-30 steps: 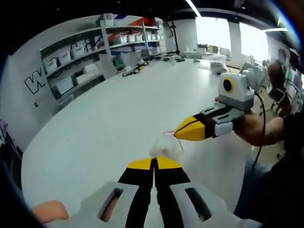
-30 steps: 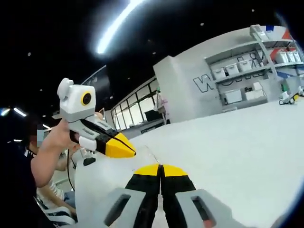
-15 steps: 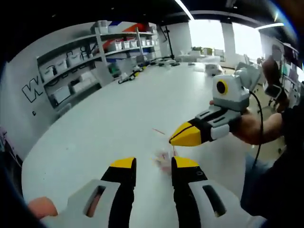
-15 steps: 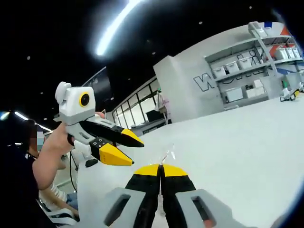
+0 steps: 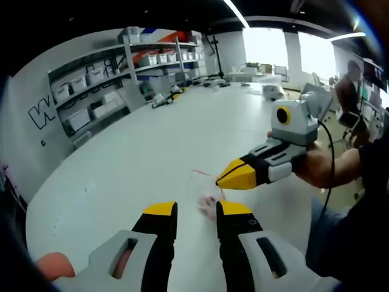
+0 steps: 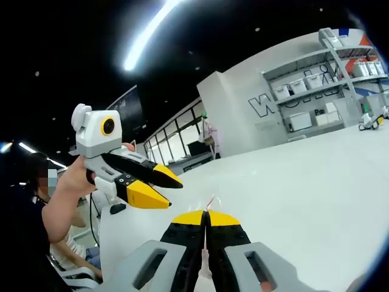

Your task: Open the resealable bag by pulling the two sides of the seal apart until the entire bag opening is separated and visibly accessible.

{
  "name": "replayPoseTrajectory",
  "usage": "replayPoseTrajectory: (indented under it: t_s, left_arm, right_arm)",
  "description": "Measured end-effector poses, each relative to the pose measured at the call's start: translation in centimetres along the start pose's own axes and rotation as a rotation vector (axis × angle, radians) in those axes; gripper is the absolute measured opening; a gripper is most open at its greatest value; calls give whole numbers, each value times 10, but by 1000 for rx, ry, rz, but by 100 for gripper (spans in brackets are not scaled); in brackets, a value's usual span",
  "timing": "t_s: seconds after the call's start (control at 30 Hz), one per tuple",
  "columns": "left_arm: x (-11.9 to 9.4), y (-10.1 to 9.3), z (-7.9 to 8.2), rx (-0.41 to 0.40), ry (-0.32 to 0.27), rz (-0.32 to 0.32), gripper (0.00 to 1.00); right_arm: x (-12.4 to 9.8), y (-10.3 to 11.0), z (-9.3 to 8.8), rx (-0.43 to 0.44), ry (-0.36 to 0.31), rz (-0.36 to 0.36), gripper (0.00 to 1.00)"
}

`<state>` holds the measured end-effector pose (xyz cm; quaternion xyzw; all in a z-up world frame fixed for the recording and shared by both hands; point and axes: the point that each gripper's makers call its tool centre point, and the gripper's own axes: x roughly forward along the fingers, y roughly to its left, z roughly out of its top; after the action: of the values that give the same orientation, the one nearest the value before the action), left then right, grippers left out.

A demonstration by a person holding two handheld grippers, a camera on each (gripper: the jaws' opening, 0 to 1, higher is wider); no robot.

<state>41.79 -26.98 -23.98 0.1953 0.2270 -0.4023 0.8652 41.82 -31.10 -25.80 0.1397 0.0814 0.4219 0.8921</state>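
The small clear resealable bag (image 5: 208, 199) with a thin red seal line hangs over the white table (image 5: 140, 152) from my right gripper (image 5: 223, 178). That gripper comes in from the right and is shut on the bag's top edge. My left gripper (image 5: 197, 210) stands open just below and in front of the bag, apart from it. In the right gripper view, my right gripper (image 6: 206, 214) is shut on a sliver of the bag (image 6: 211, 201). The left gripper (image 6: 170, 193) is open at its left, held by a hand.
The large white table runs far ahead. Grey shelves (image 5: 103, 91) with white bins line the wall on the left. Small tools and boxes (image 5: 164, 97) lie at the table's far end. A person (image 5: 351, 91) sits at the far right.
My left gripper has opened and let go of the bag, which now hangs from the shut right gripper alone. The two grippers have drawn slightly apart.
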Motion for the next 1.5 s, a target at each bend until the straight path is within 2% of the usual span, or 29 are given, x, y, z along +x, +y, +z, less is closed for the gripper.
replayPoseTrajectory:
  t_s: [0.17, 0.27, 0.33, 0.63, 0.8, 0.93, 1.03, 1.1, 1.13, 1.23, 1.37, 1.5]
  left_arm:
    - [1, -1, -2, 12, 4, -3, 28]
    - [1, -3, -5, 12, 6, -3, 33]
    - [1, -4, -8, 12, 16, -6, 41]
    - [-6, -12, -19, 6, 5, -19, 50]
    - [-13, -15, -27, 14, 3, -9, 61]
    - [-20, -19, -30, 15, -4, -7, 66]
    - [-24, -22, -30, 11, -31, -2, 79]
    - [-25, -24, -31, 3, -51, 0, 92]
    - [-26, -24, -32, -3, -56, 2, 94]
    - [-27, -28, -39, -18, -56, -8, 94]
    - [-30, -30, -44, -58, -80, -16, 99]
    - [-33, -26, -52, -65, -76, 6, 99]
  right_arm:
    - [0, 0, 0, 1, 0, 0, 0]
    - [0, -2, -1, 6, -1, -1, 0]
    - [0, -2, 0, 5, -2, -1, 0]
    - [1, -1, 0, 6, -2, 0, 0]
    - [0, 0, 0, 6, -3, -1, 0]
    - [0, -1, 0, 8, -4, -1, 0]
    - [1, 0, 0, 14, -5, 3, 0]
    - [1, 0, 1, 13, -5, 2, 0]
    - [1, 0, 1, 14, -6, 3, 0]
    - [1, 0, 1, 14, -5, 2, 0]
    - [1, 0, 1, 12, -5, 2, 0]
    - [1, -1, 1, 16, -2, 3, 0]
